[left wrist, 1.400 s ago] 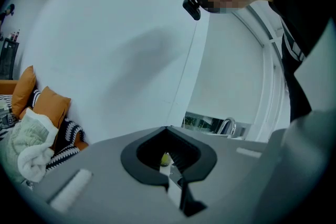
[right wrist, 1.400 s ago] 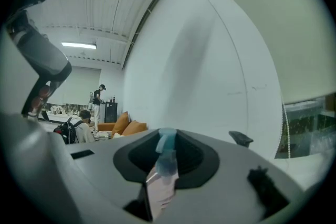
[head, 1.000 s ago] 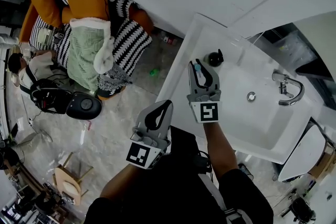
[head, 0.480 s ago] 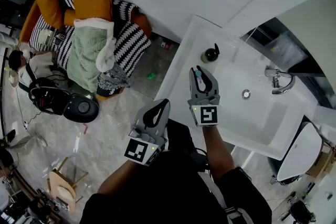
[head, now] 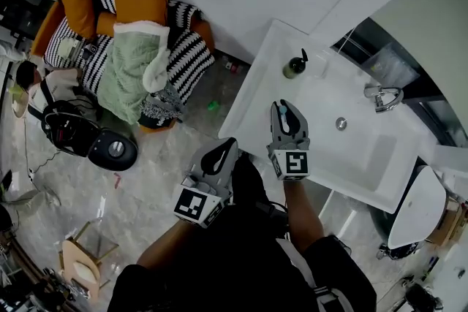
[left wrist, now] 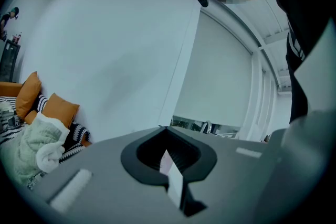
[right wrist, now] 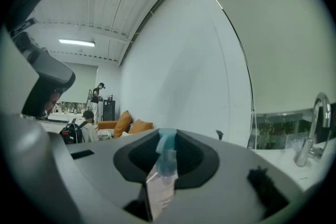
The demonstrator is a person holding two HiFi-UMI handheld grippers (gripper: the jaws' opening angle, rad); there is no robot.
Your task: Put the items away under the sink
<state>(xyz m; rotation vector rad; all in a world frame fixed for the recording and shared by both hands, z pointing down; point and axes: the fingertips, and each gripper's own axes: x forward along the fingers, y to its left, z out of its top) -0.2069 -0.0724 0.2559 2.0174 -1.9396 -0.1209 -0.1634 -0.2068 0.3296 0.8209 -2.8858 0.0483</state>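
My right gripper (head: 284,106) hovers over the near left part of the white sink basin (head: 256,95). It is shut on a small clear spray bottle with a blue nozzle (right wrist: 163,165), whose blue tip (head: 282,112) shows between the jaws. My left gripper (head: 232,145) is left of the basin, over the floor. In the left gripper view its jaws (left wrist: 167,129) meet at the tips, with a thin white flat item (left wrist: 173,176) pinched in the hollow behind them. I cannot tell what that item is. A dark soap pump bottle (head: 295,66) stands on the basin's far left corner.
A chrome faucet (head: 382,95) and drain (head: 341,124) lie to the right in the basin. A sofa (head: 124,18) with orange cushions and blankets stands at the left wall, with a backpack and a round black device (head: 117,150) on the floor. A wooden chair (head: 80,263) is at lower left.
Both grippers have drawn back from the soap bottle towards the basin's near edge, still holding their items. The head view has shifted, so the sink sits further right.
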